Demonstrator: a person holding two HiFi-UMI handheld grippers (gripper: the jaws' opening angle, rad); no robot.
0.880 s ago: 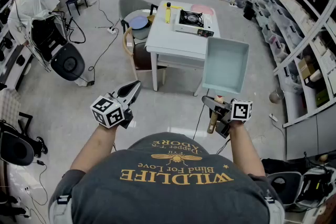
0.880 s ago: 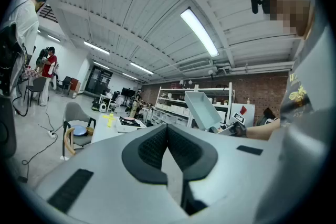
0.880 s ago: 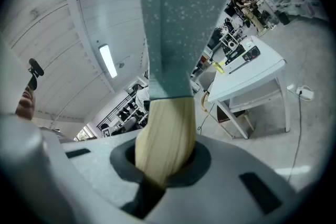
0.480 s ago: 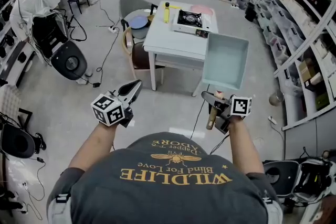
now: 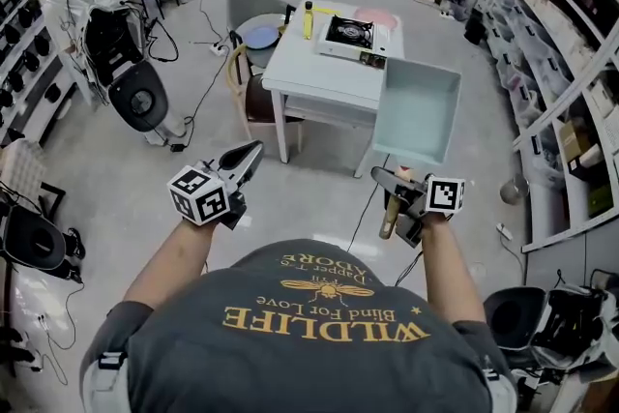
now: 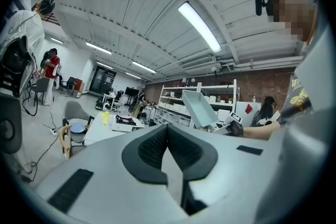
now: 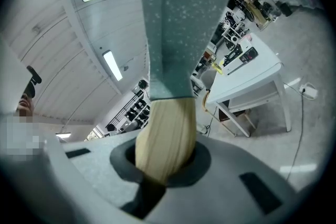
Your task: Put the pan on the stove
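A pale teal square pan with a wooden handle hangs in the air, tilted up, in front of the person. My right gripper is shut on that handle; in the right gripper view the handle fills the jaws and the pan rises above. My left gripper is shut and holds nothing, its jaws meeting in the left gripper view. The black and silver portable stove sits on the white table, well ahead of both grippers.
A yellow bottle and a pink item share the table with the stove. A chair with a blue cushion stands at the table's left. Shelves line the right wall. Cables lie on the floor; people work at the far left.
The view has shifted slightly toward the table. Both grippers keep their places in front of the body, and the pan stays in the right gripper.
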